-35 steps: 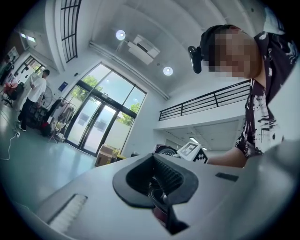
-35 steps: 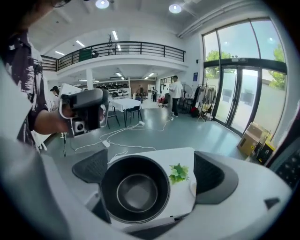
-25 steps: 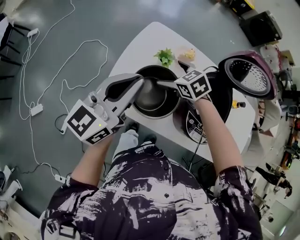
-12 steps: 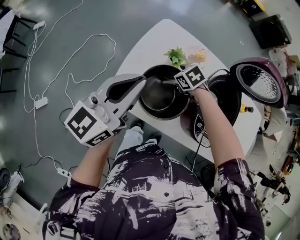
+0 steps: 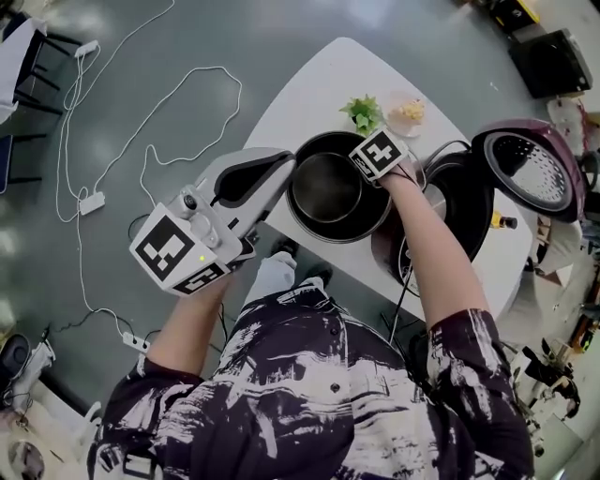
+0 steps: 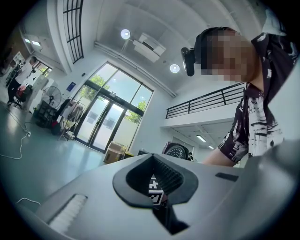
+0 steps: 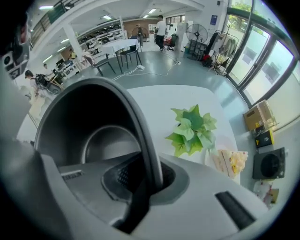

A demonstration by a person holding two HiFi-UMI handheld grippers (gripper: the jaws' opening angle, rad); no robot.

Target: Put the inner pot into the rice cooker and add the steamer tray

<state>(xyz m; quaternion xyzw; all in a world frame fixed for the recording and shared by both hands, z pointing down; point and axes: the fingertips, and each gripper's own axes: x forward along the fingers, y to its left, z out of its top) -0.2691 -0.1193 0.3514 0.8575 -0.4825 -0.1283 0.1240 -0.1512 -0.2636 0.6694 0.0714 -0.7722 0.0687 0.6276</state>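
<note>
The pot [image 5: 328, 187] stands on the white surface [image 5: 328, 84] close to its near edge, just beside the rice cooker [image 5: 459, 202] and not inside it. Its inside shows only a grey metal wall and bottom. The cooker's hollow is dark, partly crossed by the person's right forearm. Its lid [image 5: 527, 167] is tipped back toward the right edge, its inner face dotted with holes.

The right tongs [image 7: 152, 174] point steeply down at the pot's right rim. Their jaws have just been closing, and they now pinch the thin rim between them. The left tongs [image 5: 286, 167] lie nearly level with their tip at the pot's left rim. Their jaws are drawn together with nothing held between the pads, and whether the tip touches the pot cannot be told.

Toward the far edge are a small green plant [image 5: 364, 112] and, just beside it, a dish [image 5: 409, 111] with something yellow in it. The far left corner of the surface is bare white. Off the left edge is grey floor [image 5: 234, 28], where white cables [image 5: 91, 202] trail.
</note>
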